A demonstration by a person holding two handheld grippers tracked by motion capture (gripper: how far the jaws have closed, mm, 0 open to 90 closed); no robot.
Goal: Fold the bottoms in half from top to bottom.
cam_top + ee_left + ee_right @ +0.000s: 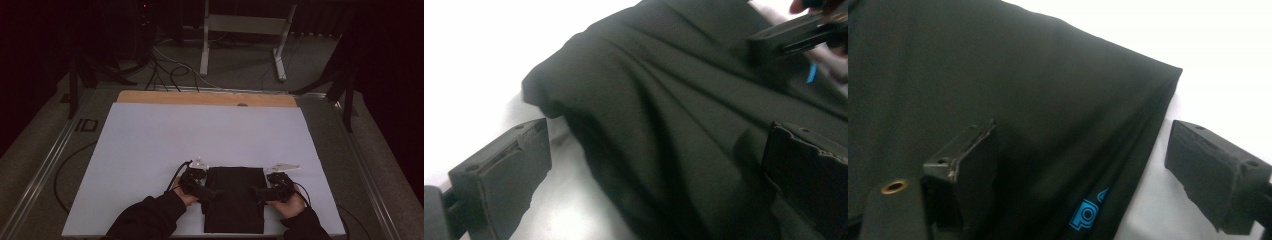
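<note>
This looks like a lab or recording studio set up for data capture. A white sheet [150,150] covers a wooden tabletop [200,98] framed by metal rails [45,170], black curtains [30,60] close off the surroundings, and loose cables [165,70] trail across the grey carpeted floor [240,65] beside a white metal stand [245,30].

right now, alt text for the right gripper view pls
The right gripper is open, its two black jaws straddling the folded edge of a black garment on a white table, one over the cloth, one over the table. A small blue logo shows near the fold.
</note>
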